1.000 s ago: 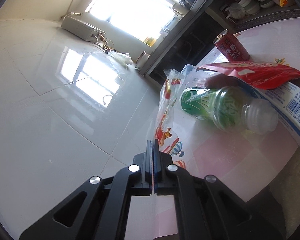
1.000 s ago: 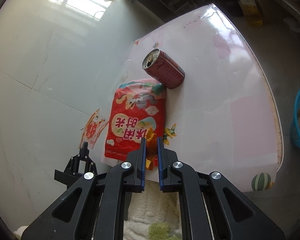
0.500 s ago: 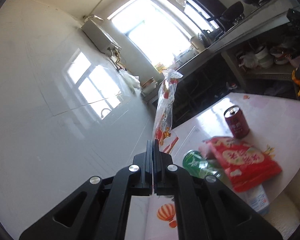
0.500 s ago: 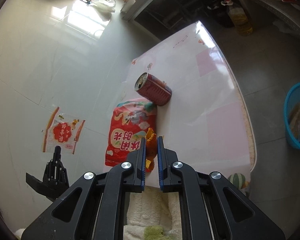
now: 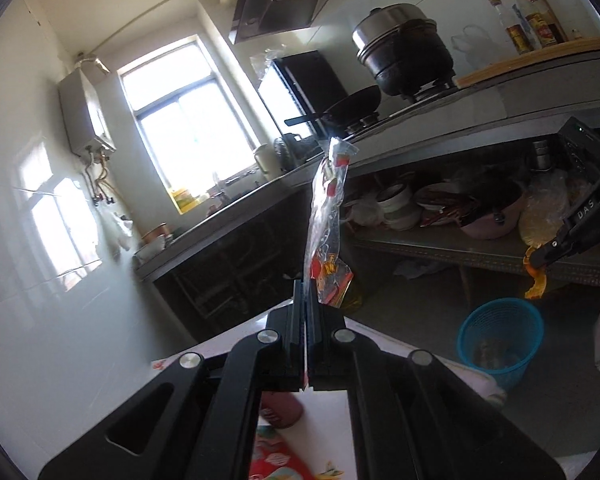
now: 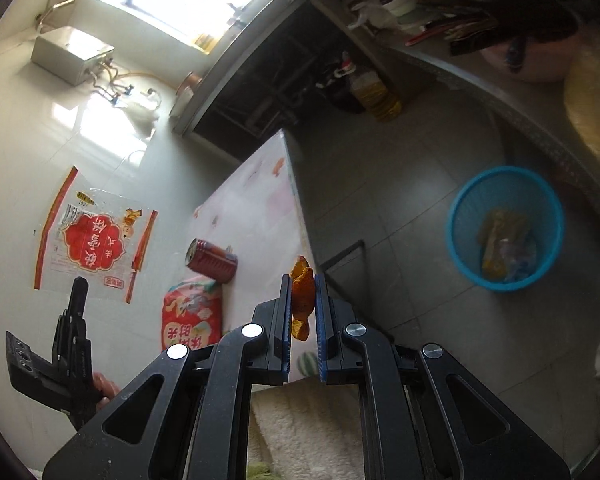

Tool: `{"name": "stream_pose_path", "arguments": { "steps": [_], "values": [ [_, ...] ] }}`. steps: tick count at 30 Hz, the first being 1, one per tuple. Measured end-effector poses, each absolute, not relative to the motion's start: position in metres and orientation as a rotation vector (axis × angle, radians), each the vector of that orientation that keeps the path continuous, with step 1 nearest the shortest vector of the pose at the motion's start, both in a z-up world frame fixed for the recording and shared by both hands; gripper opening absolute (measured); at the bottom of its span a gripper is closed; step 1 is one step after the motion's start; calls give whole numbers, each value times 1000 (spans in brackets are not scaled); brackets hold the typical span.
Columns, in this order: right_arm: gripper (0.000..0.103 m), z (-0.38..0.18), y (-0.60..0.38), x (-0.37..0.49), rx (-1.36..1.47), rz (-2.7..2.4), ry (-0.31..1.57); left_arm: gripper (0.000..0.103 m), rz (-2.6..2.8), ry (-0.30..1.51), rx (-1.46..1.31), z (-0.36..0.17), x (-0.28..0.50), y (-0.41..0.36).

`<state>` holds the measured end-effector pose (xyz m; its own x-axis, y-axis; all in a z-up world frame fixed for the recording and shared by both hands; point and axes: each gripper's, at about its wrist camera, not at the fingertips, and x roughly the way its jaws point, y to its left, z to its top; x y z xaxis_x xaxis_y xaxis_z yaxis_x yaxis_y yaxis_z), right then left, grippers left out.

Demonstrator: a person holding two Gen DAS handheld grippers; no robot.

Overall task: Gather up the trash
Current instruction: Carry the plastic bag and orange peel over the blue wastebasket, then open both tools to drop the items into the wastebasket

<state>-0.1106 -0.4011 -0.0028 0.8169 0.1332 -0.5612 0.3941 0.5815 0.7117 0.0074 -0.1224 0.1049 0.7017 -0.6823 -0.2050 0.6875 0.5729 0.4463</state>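
My left gripper [image 5: 306, 300] is shut on a clear plastic wrapper with red print [image 5: 327, 216], which stands up in the air in front of it. From the right wrist view that wrapper [image 6: 94, 236] hangs flat above the left gripper [image 6: 78, 292]. My right gripper [image 6: 302, 292] is shut on a piece of orange peel [image 6: 302, 292]; in the left wrist view it [image 5: 538, 260] holds the peel [image 5: 535, 282] above a blue mesh bin [image 5: 500, 340]. A red can [image 6: 212, 262] and a red snack bag [image 6: 192, 316] lie on the pink table [image 6: 260, 200].
The blue bin [image 6: 506, 226] stands on the grey floor right of the table and holds some trash. Behind it runs a kitchen counter [image 5: 480, 112] with a shelf of dishes, a large pot [image 5: 404, 52] and bottles. A white towel [image 6: 300, 428] lies at the table's near edge.
Both grippers have lifted off the table and swung right toward the bin, the left with the wrapper, the right with the peel. The view now faces the counter.
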Motion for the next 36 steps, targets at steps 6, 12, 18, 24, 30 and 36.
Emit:
{"name": "stream_pose_path", "arguments": {
  "steps": [6,12,18,24,30,36],
  "values": [
    [9,-24,-434,-134,940,-376,614,0,-1049,226,467,94,10,-214],
    [9,-67,-459,-120,939,-493,677,0,-1235,607,414,50,36,-307],
    [9,-133,-493,-92,970,-569,791,0,-1280,944,442,-29,63,-389],
    [13,-196,-525,-60,1000,-635,895,1,-1226,1150,503,-100,89,-460],
    [46,-239,-542,-36,948,-733,967,20,-1142,1296,487,-153,108,-493],
    [52,-238,-527,-45,905,-772,973,33,-1137,1297,475,-149,110,-480]
  ]
}}
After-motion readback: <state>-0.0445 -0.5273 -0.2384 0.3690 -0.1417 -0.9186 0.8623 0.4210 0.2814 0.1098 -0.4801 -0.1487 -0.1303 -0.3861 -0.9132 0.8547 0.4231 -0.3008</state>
